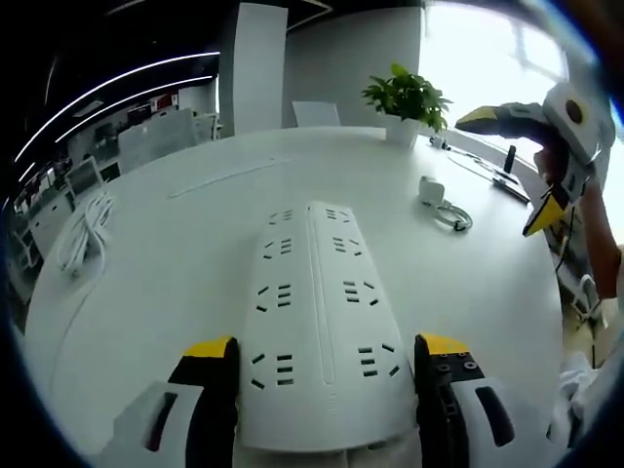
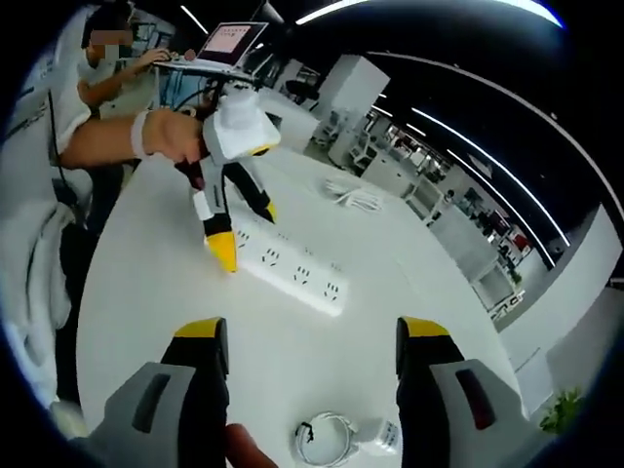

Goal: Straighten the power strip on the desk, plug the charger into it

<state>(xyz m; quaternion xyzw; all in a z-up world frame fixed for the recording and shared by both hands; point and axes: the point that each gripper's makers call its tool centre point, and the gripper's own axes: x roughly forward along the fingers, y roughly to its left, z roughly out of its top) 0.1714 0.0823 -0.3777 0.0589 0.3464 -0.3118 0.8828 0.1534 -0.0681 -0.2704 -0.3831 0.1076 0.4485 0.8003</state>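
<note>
Flanking power strip (image 1: 317, 322): charger (image 1: 432, 190), plant (image 1: 408, 97).

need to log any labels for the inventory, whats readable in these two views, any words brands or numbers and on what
No text can be read in either view.
Power strip: bare socket holes, no visible brand or rating.
Charger and its coiled cable: no print visible.
Laptop screen: pinkish content, too small and blurred to read.
Left gripper, right gripper: no lettering visible.

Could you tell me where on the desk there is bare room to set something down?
The desk is bare between the power strip and the coiled white cable at its edge, and beyond the strip toward the potted plant. In the right gripper view, bare surface lies between the strip and the charger. It is crowded around the charger, its coiled cord, and the left gripper straddling the strip.
</note>
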